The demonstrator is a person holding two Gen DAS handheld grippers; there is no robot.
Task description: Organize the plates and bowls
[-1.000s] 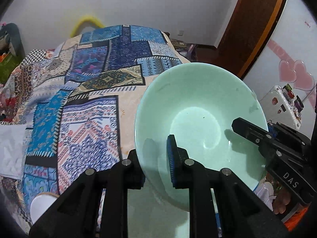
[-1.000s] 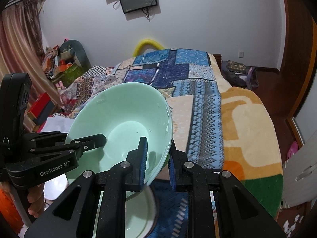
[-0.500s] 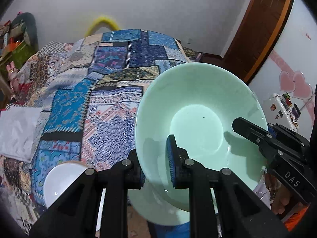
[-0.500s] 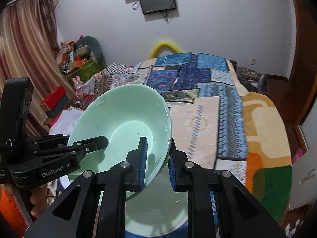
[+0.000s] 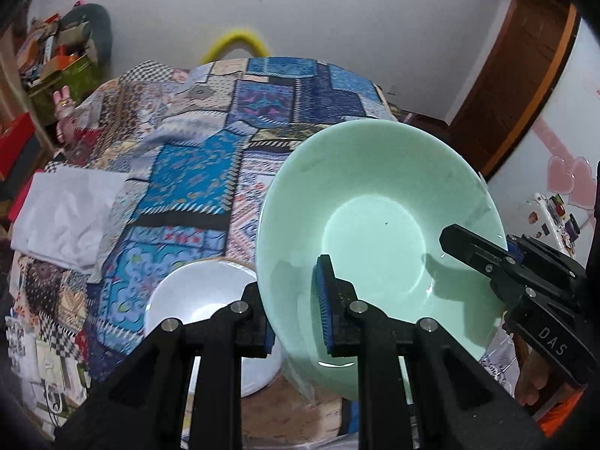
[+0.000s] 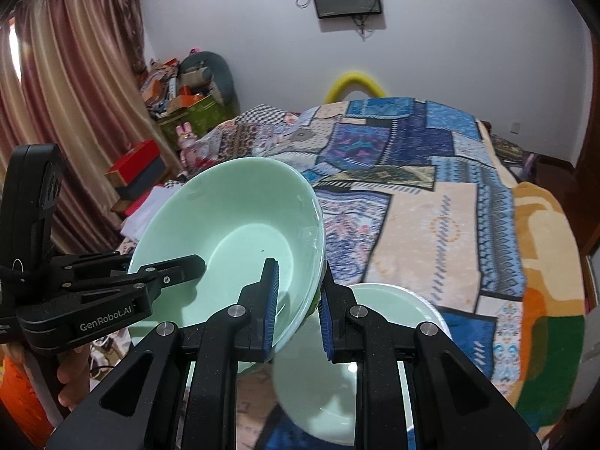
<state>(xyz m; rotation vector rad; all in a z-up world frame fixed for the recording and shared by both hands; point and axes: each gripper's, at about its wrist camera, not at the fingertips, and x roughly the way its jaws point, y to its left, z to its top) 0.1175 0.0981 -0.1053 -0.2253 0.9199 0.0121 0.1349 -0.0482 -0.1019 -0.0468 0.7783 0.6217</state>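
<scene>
A pale green bowl [image 5: 375, 225] is held in the air, tilted, by both grippers. My left gripper [image 5: 294, 315] is shut on its near rim, one finger inside and one outside. My right gripper [image 6: 298, 300] is shut on the opposite rim of the same bowl [image 6: 232, 232]. Each gripper shows in the other's view: the right one [image 5: 487, 258] and the left one [image 6: 165, 273]. A white bowl [image 5: 198, 303] sits below to the left on a wooden surface. Another pale green dish [image 6: 375, 356] lies below the right gripper.
A bed with a patchwork blanket [image 5: 232, 142] fills the space behind. A white cloth [image 5: 63, 217] lies on its left side. Boxes and clutter [image 6: 180, 101] stand by the curtain. A wooden door [image 5: 513, 86] is at the right.
Both grippers have lifted and pulled back with the green bowl. The white bowl and the green dish below have come into view.
</scene>
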